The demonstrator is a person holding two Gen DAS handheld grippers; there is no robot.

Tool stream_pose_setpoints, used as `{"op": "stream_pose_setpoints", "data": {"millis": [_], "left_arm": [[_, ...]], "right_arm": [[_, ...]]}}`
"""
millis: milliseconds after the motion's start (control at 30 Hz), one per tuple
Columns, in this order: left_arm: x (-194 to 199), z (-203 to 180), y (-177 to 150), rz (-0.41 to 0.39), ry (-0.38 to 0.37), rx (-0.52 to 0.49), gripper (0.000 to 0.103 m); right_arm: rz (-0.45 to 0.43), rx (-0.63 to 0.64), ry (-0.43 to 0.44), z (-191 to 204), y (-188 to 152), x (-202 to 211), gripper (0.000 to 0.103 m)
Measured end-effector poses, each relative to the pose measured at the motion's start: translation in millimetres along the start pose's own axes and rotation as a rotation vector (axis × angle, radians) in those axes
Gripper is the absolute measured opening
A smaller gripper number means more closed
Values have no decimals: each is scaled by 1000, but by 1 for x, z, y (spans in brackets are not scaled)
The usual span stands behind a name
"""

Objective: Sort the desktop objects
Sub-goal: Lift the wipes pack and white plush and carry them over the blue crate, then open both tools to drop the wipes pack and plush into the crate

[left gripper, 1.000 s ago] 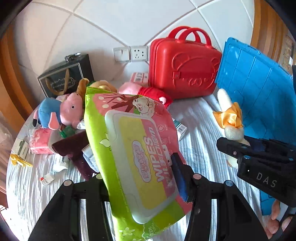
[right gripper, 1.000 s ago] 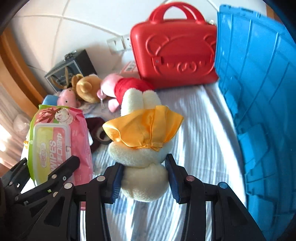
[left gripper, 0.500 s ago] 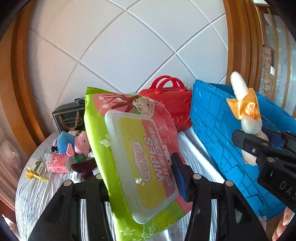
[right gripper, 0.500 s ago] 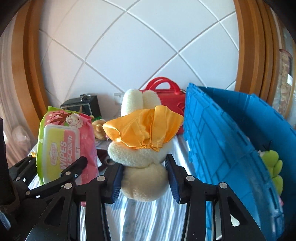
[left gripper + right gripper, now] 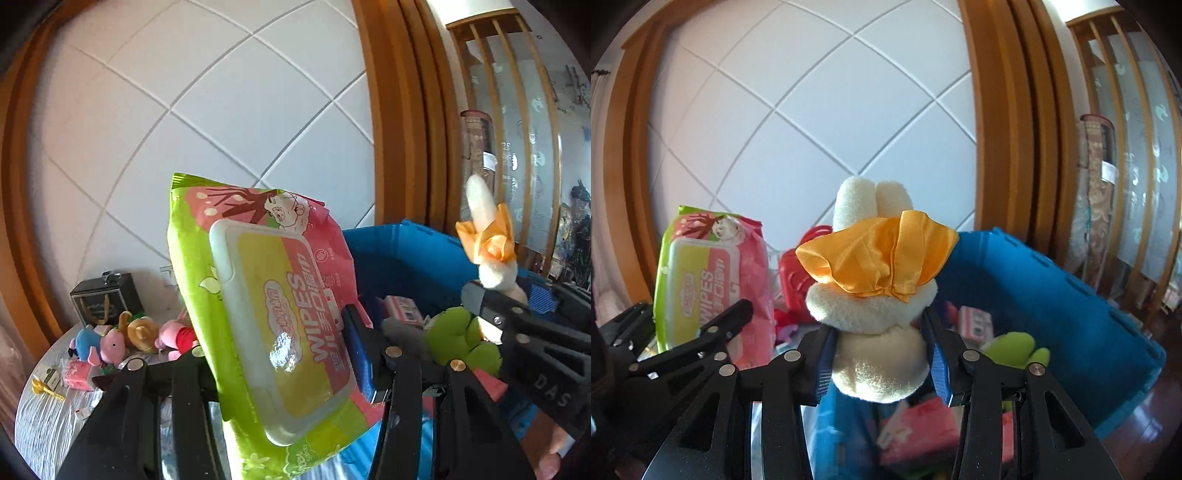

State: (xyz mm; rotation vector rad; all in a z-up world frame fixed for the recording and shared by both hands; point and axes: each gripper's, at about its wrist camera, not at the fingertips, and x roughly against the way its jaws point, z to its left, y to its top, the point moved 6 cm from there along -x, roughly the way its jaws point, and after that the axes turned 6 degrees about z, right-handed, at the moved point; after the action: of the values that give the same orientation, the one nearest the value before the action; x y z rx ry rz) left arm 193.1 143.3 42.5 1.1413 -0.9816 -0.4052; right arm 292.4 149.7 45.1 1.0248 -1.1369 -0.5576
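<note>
the left gripper [image 5: 280, 354] is clamped on the wipes pack [image 5: 266, 314], which stands tilted between its jaws, lid toward the camera, held up in the air at the near edge of the blue crate [image 5: 402, 254]. the right gripper [image 5: 879, 354] is clamped on the body of the cream plush rabbit [image 5: 879, 332], upright, ears up, an orange cloth [image 5: 879, 254] draped over its head; it hangs over the open crate. in the right wrist view the wipes pack [image 5: 709, 280] and left gripper sit just to the left of the rabbit. inside the crate lie a green plush [image 5: 458, 339] and pink packets [image 5: 975, 321]. behind, on the table [image 5: 44, 424], are a red case [image 5: 794, 280], small plush toys [image 5: 110, 343] and a dark box [image 5: 105, 302] against the tiled wall [image 5: 221, 110].
</note>
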Motion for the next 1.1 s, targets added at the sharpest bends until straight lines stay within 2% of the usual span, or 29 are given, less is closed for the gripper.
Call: {"op": "stream_pose_setpoints", "data": {"millis": [167, 333, 567, 700, 767, 800, 833, 900, 967, 1067, 1100], "left_arm": [[-10, -71, 3, 38, -67, -78, 49], [-27, -115, -10, 139, -116, -125, 49], [-46, -136, -24, 261, -147, -118, 50], [-52, -140, -30, 292, -150, -119, 54], [-50, -138, -29, 274, -138, -115, 55], [-47, -137, -26, 252, -127, -118, 61], [-43, -136, -23, 231, -117, -119, 71], [-38, -133, -20, 206, -115, -109, 79], [-37, -130, -18, 203, -118, -100, 79], [-35, -127, -15, 194, -105, -98, 79], [-35, -126, -15, 193, -103, -96, 79]], "right_arm": [[20, -68, -55, -72, -8, -3, 43], [37, -80, -124, -121, -14, -5, 43], [69, -68, -205, -162, -16, -23, 43], [96, -57, -230, -175, -21, -33, 43], [102, -57, -241, -178, -23, -35, 45], [106, -55, -248, -180, -23, -37, 45], [108, -57, -258, -182, -24, -38, 48], [104, -69, -271, -186, -25, -36, 60], [97, -76, -280, -188, -23, -34, 85], [79, -70, -301, -182, -21, -24, 102], [73, -76, -305, -184, -20, -23, 103]]}}
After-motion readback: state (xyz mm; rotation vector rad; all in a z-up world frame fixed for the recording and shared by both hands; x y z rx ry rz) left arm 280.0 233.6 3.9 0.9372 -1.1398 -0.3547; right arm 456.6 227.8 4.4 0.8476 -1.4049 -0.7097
